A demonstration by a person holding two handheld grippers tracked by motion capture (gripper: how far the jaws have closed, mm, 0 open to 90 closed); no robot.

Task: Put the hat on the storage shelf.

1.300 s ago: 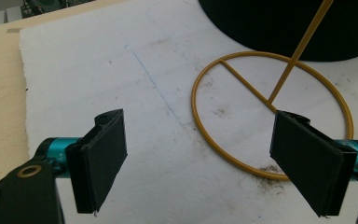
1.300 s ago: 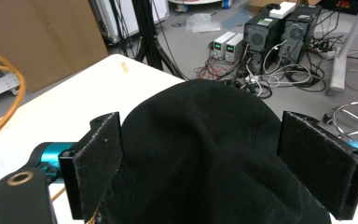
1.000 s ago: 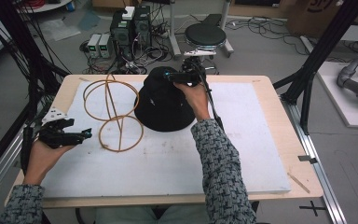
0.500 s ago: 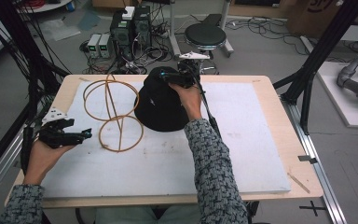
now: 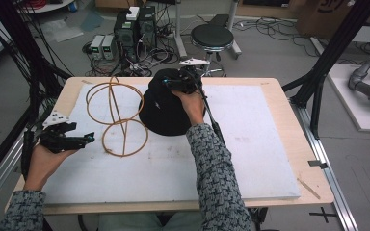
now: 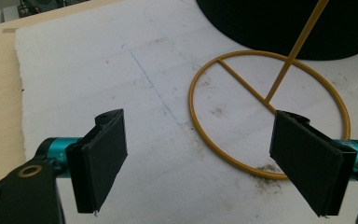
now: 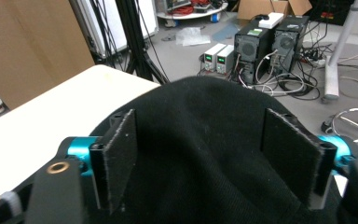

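Your right hand-held gripper straddles the black fabric hat's crown, jaws wide, probably lining up a grab; left hand-held gripper idles open.

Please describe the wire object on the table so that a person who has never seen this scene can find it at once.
Start from the white mat that covers the wooden table. On its left half, just left of the black hat, stands a wire frame of thin rings and rods. Its yellow-brown colour and open see-through shape set it apart from the solid dark hat.
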